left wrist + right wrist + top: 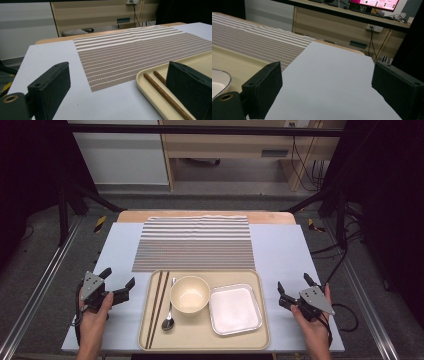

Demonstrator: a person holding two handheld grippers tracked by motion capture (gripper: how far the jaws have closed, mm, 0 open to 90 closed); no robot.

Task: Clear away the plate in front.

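Left gripper (119, 281) jaws apart, off tray (205, 340) left edge | right gripper (295, 284) likewise, right edge | risk: uneven lift would tip bowl (189, 293), roll chopsticks (157, 307) (loose)

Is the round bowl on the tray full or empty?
Empty: in the high view the bowl stands upright on the tray and its bare cream inside shows.

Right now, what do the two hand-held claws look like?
Each is a black tool with two thick, blocky jaws. The left claw and right claw both carry a grey three-cornered plate with small holes on top. A black cable trails from each. The forearms are bare, no sleeves.
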